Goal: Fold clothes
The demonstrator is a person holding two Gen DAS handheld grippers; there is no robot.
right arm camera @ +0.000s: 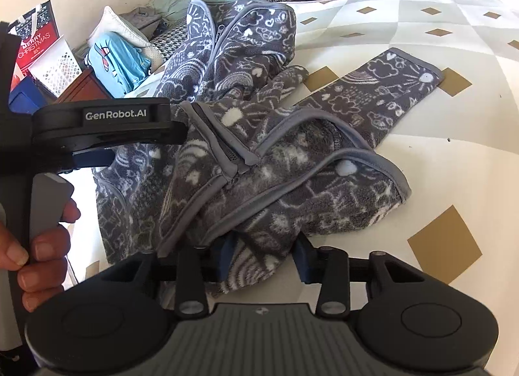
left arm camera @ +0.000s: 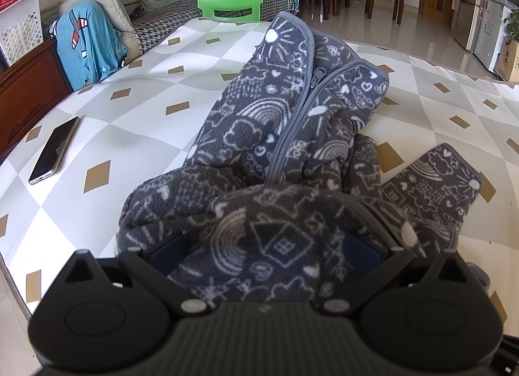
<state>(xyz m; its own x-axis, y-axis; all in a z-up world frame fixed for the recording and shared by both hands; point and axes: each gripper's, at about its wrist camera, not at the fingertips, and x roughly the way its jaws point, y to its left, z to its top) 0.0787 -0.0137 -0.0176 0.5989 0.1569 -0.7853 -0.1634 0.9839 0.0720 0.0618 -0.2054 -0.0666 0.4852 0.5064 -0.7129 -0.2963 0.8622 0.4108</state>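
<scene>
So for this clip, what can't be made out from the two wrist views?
- Left wrist view: the left gripper has its fingertips buried under the grey fleece jacket, so the jaw gap is hidden.
- Right wrist view: the right gripper shows blue pads on a fold, but fabric hides where they meet.
- Phone: dark screen, nothing readable.
- Jacket's second sleeve: lost in the bunched cloth in both views.

We see the left claw (left arm camera: 264,248): matte black body, ribbed grey centre panel, two round side discs, silver pivot screws, dark blue finger pads (left arm camera: 361,251). Right claw (right arm camera: 264,261) shares that build, with blue pads (right arm camera: 225,257) on black linkage arms. From the right wrist view, the left unit carries white "GenRobot.AI" lettering and a grey handle; a hand (right arm camera: 35,256) with bare fingers.
</scene>
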